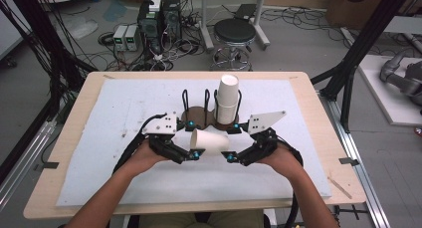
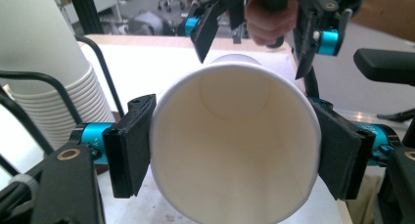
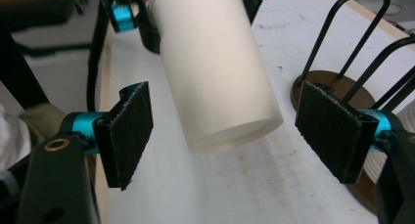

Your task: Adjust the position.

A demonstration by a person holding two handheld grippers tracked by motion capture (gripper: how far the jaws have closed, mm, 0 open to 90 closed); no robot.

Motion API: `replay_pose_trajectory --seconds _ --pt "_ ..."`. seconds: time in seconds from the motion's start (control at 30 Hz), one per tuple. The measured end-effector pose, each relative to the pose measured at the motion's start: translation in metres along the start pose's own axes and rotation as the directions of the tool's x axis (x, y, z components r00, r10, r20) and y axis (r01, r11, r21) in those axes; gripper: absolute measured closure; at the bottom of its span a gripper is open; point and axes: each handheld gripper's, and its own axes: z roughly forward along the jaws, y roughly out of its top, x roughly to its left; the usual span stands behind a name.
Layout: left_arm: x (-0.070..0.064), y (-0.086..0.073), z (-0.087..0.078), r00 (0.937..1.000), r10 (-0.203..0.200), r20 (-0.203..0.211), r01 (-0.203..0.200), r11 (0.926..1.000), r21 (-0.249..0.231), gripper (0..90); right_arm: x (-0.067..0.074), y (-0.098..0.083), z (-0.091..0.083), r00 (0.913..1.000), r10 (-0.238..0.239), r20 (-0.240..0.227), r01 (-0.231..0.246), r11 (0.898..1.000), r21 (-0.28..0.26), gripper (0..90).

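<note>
My left gripper (image 2: 230, 150) is clamped on the paper cup (image 1: 209, 142), held sideways above the desk (image 1: 124, 183). My right gripper (image 3: 235, 131) stands apart around its base. Next, I judge, comes stacking it on the cup stack (image 1: 227, 101), needing careful alignment.

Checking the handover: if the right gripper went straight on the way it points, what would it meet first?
Probably the bottom end of the paper cup, lying sideways in the left gripper; the right gripper stands open before it.
</note>
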Motion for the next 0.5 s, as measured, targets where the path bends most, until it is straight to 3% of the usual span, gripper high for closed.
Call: replay_pose_trajectory --seconds 0.13,0.27,0.5 --pt "0.003 0.009 -0.001 0.9998 0.017 0.006 -0.018 0.9960 0.087 25.0 0.003 0.010 0.003 0.9976 -0.067 0.019 0.065 0.995 0.076 22.3" --pt "0.005 0.018 0.002 0.9996 0.026 0.012 -0.027 0.9867 0.161 24.7 0.003 0.017 0.008 0.9928 -0.116 0.028 0.111 0.984 0.139 22.3" --pt "0.005 0.026 0.008 0.9988 0.046 0.019 -0.049 0.9714 0.232 24.6 0.005 0.026 0.020 0.9828 -0.183 0.027 0.173 0.961 0.216 22.7"
